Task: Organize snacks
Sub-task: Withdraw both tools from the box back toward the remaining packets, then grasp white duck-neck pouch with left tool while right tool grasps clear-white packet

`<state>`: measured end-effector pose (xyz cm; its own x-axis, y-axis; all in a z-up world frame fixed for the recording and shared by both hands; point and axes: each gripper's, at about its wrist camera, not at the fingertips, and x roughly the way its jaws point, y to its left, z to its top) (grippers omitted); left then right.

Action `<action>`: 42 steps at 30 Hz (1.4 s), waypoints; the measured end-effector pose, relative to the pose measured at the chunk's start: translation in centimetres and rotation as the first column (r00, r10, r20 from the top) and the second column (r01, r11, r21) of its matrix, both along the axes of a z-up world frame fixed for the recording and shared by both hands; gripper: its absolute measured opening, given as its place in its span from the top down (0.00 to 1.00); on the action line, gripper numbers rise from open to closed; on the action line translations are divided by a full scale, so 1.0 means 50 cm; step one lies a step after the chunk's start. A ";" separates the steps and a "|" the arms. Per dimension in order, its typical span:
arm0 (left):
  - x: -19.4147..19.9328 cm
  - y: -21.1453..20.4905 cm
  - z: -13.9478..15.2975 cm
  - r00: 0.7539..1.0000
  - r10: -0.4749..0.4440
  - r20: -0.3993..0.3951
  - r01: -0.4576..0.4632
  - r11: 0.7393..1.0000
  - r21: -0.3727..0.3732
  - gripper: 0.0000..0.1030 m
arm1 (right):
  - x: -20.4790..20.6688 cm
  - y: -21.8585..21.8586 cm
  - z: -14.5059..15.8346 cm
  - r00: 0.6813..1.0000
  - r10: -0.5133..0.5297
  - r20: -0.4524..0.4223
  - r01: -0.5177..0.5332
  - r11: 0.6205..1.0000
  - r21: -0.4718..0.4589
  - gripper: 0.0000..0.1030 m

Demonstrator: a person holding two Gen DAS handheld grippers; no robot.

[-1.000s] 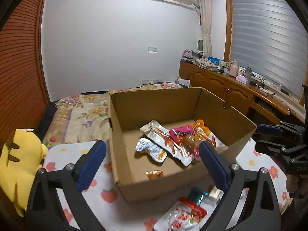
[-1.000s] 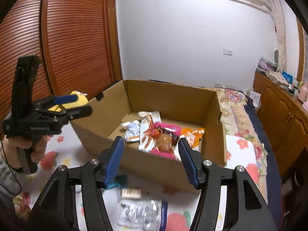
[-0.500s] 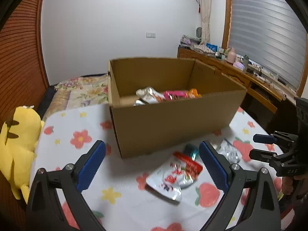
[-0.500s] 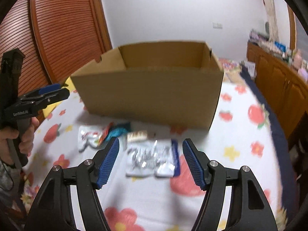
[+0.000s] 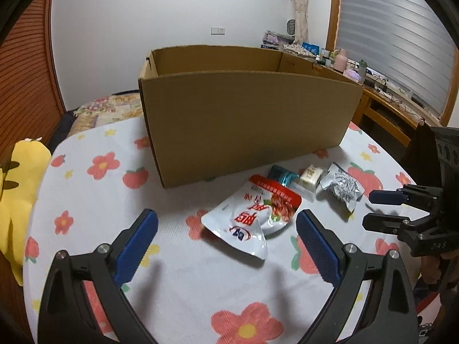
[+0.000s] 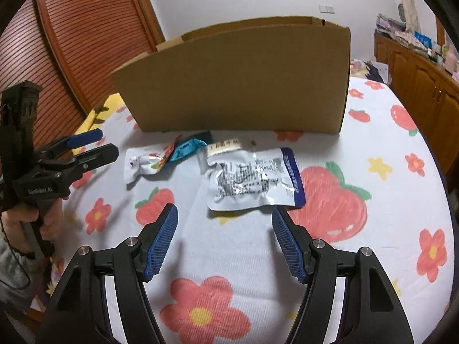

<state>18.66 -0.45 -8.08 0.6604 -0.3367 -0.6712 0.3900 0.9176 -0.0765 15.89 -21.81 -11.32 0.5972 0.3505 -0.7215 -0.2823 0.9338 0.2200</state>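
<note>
A brown cardboard box (image 5: 249, 120) stands on the flowered tablecloth; it also shows in the right wrist view (image 6: 241, 83). Its inside is hidden. In front of it lie a white and red pouch (image 5: 252, 215), a teal packet (image 5: 281, 175), a small cream bar (image 5: 310, 175) and a silver pouch (image 5: 341, 185). My left gripper (image 5: 226, 243) is open, low over the cloth, just short of the white and red pouch (image 6: 146, 163). My right gripper (image 6: 223, 240) is open, just short of the silver pouch (image 6: 255, 183). The teal packet (image 6: 186, 147) and cream bar (image 6: 225, 145) lie behind.
A yellow plush toy (image 5: 17, 200) sits at the table's left edge. A wooden cabinet (image 6: 418, 71) with clutter runs along the right wall. A bed with a floral cover (image 5: 106, 109) lies behind the table. The right gripper shows in the left view (image 5: 384, 209), the left gripper in the right view (image 6: 89, 146).
Both grippers have come down from above the box to just over the tablecloth in front of it. The snacks inside the box have dropped out of sight. Both stay open.
</note>
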 end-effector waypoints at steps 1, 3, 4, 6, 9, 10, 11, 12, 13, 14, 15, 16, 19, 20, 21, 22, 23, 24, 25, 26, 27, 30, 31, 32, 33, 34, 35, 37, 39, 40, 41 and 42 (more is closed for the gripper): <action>0.001 0.002 -0.001 1.000 0.001 -0.001 -0.001 1.000 0.001 0.05 | 0.001 0.000 -0.002 1.000 -0.002 -0.005 0.002 1.000 0.001 0.32; 0.000 0.006 -0.002 1.000 0.001 -0.001 -0.001 1.000 -0.002 0.05 | 0.004 0.001 -0.005 1.000 -0.008 -0.012 0.008 1.000 0.001 0.32; 0.000 0.007 -0.002 1.000 0.001 -0.003 -0.001 1.000 -0.003 0.05 | 0.006 0.001 -0.005 1.000 -0.011 -0.015 0.011 1.000 0.002 0.32; -0.001 0.010 -0.002 1.000 0.003 -0.004 -0.003 1.000 -0.006 0.05 | 0.014 -0.001 -0.009 0.999 -0.016 -0.035 0.017 1.000 0.019 0.32; -0.002 0.015 -0.003 1.000 0.007 -0.005 -0.007 1.000 -0.010 0.05 | 0.023 -0.007 -0.006 0.999 -0.029 -0.045 0.030 0.999 0.033 0.32; -0.002 0.016 -0.003 1.000 0.008 -0.006 -0.008 1.000 -0.013 0.05 | 0.027 -0.010 -0.004 0.998 -0.035 -0.045 0.036 0.999 0.032 0.32; -0.002 0.017 -0.004 1.000 0.009 -0.007 -0.009 1.000 -0.014 0.05 | 0.031 -0.012 -0.002 0.998 -0.040 -0.047 0.042 0.999 0.034 0.32; -0.002 0.017 -0.004 1.000 0.010 -0.008 -0.010 1.000 -0.014 0.05 | 0.037 -0.015 -0.001 0.998 -0.045 -0.051 0.047 0.998 0.036 0.32; -0.002 0.017 -0.005 1.000 0.010 -0.009 -0.010 1.000 -0.015 0.05 | 0.042 -0.019 0.000 0.997 -0.051 -0.056 0.053 0.998 0.039 0.32; -0.001 0.017 -0.004 1.000 0.010 -0.010 -0.010 1.000 -0.015 0.05 | 0.050 -0.024 0.000 0.996 -0.058 -0.062 0.061 0.997 0.043 0.32; -0.001 0.016 -0.004 1.000 0.010 -0.012 -0.010 1.000 -0.014 0.05 | 0.056 -0.028 0.000 0.996 -0.063 -0.067 0.066 0.997 0.043 0.32; -0.001 0.015 -0.004 1.000 0.010 -0.013 -0.010 1.000 -0.014 0.05 | 0.062 -0.031 -0.001 0.995 -0.071 -0.070 0.074 0.997 0.039 0.32; -0.001 0.012 -0.004 1.000 0.007 -0.014 -0.007 1.000 -0.011 0.05 | 0.077 -0.034 0.000 0.994 -0.084 -0.070 0.086 0.996 0.025 0.32; -0.001 0.011 -0.004 1.000 0.006 -0.015 -0.006 1.000 -0.010 0.05 | 0.083 -0.037 0.000 0.993 -0.089 -0.074 0.091 0.995 0.033 0.32; -0.002 0.010 -0.004 1.000 0.005 -0.015 -0.005 1.000 -0.009 0.05 | 0.088 -0.038 0.000 0.993 -0.090 -0.079 0.094 0.995 0.042 0.30; -0.002 0.010 -0.004 1.000 0.005 -0.015 -0.005 1.000 -0.009 0.05 | 0.094 -0.039 0.001 0.992 -0.092 -0.086 0.097 0.994 0.054 0.28; -0.003 0.009 -0.004 1.000 0.005 -0.015 -0.005 1.000 -0.009 0.05 | 0.098 -0.039 0.001 0.992 -0.095 -0.088 0.100 0.993 0.057 0.27; -0.003 0.009 -0.003 1.000 0.005 -0.016 -0.005 1.000 -0.010 0.05 | 0.104 -0.038 0.002 0.991 -0.104 -0.088 0.109 0.993 0.055 0.26; -0.004 0.008 -0.002 1.000 0.005 -0.016 -0.005 1.000 -0.012 0.05 | 0.111 -0.037 0.003 0.990 -0.113 -0.087 0.117 0.992 0.051 0.26; -0.005 0.008 0.000 1.000 0.004 -0.014 -0.004 1.000 -0.014 0.05 | 0.115 -0.035 0.004 0.990 -0.116 -0.086 0.120 0.992 0.049 0.26; -0.006 0.008 0.001 1.000 0.004 -0.013 -0.004 1.000 -0.015 0.05 | 0.120 -0.031 0.005 0.989 -0.119 -0.084 0.123 0.992 0.040 0.26; -0.003 0.006 0.004 1.000 0.004 -0.010 -0.004 1.000 -0.016 0.05 | 0.133 -0.012 0.002 0.989 -0.128 -0.072 0.127 0.992 -0.022 0.26; -0.003 0.005 0.004 1.000 0.003 -0.011 -0.003 1.000 -0.015 0.05 | 0.136 -0.006 0.000 0.989 -0.132 -0.067 0.129 0.991 -0.048 0.26; -0.002 0.004 0.005 1.000 0.000 -0.010 -0.001 1.000 -0.012 0.05 | 0.139 0.001 -0.001 0.989 -0.135 -0.064 0.131 0.989 -0.073 0.26; -0.001 0.003 0.006 1.000 -0.002 -0.009 0.002 1.000 -0.009 0.05 | 0.139 0.006 -0.003 0.989 -0.136 -0.060 0.129 0.987 -0.099 0.26; -0.001 0.002 0.007 1.000 -0.004 -0.007 0.004 1.000 -0.004 0.05 | 0.138 0.008 -0.005 0.990 -0.134 -0.054 0.127 0.985 -0.121 0.26; -0.001 0.001 0.008 1.000 -0.006 -0.006 0.006 1.000 0.002 0.05 | 0.136 0.008 -0.006 0.990 -0.132 -0.051 0.124 0.983 -0.134 0.26; -0.001 0.001 0.009 1.000 -0.006 -0.004 0.006 1.000 0.007 0.05 | 0.130 0.003 -0.010 0.990 -0.131 -0.045 0.121 0.978 -0.168 0.26; -0.001 0.003 0.010 1.000 -0.004 -0.005 0.004 1.000 0.000 0.05 | 0.118 -0.007 -0.010 0.991 -0.130 -0.040 0.120 0.976 -0.183 0.26; -0.001 0.004 0.009 1.000 -0.004 -0.007 0.004 1.000 -0.003 0.05 | 0.113 -0.013 -0.011 0.991 -0.128 -0.042 0.118 0.976 -0.182 0.26; 0.000 0.003 0.008 1.000 -0.004 -0.007 0.004 1.000 -0.004 0.05 | 0.109 -0.021 -0.011 0.991 -0.130 -0.044 0.120 0.976 -0.182 0.26; 0.001 0.001 0.006 1.000 -0.005 -0.009 0.005 1.000 -0.003 0.05 | 0.105 -0.028 -0.011 0.990 -0.133 -0.045 0.123 0.976 -0.181 0.26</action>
<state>18.70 -0.41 -7.78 0.6530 -0.3417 -0.6759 0.3938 0.9155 -0.0824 21.15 -23.20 -11.89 0.5854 0.1376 -0.7990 -0.1498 0.9869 0.0602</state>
